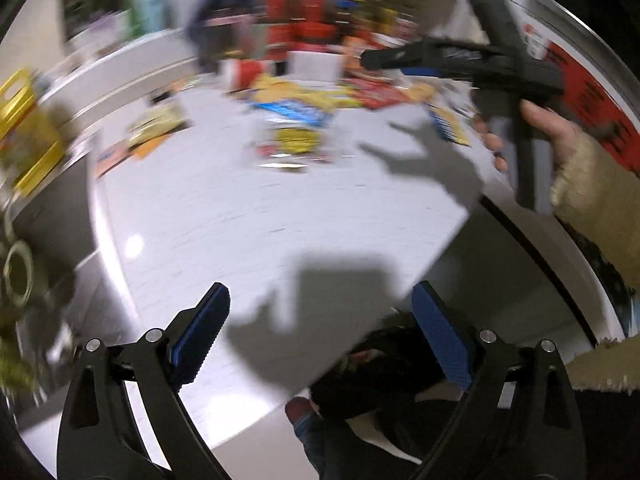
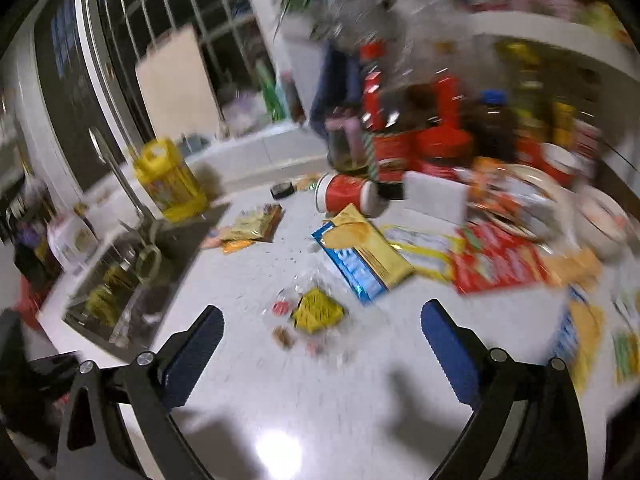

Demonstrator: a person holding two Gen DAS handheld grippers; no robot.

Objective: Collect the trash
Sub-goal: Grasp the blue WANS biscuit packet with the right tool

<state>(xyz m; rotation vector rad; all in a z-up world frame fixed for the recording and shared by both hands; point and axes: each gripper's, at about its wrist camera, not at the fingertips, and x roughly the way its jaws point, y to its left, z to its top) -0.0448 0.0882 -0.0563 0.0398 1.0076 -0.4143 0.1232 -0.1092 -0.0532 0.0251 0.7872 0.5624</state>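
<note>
Trash lies scattered on a white counter. In the right wrist view a small yellow wrapper lies just ahead of my right gripper, which is open and empty. Beyond it lie a blue and yellow snack bag, a red wrapper, a small yellow packet and a tipped red cup. My left gripper is open and empty over the counter's near edge. In the left wrist view the right gripper hovers above the blurred wrappers.
A sink with a tap and a yellow jug sits at the counter's left. Red containers and dark bottles crowd the back. Plates stand at the back right. Both views are motion-blurred.
</note>
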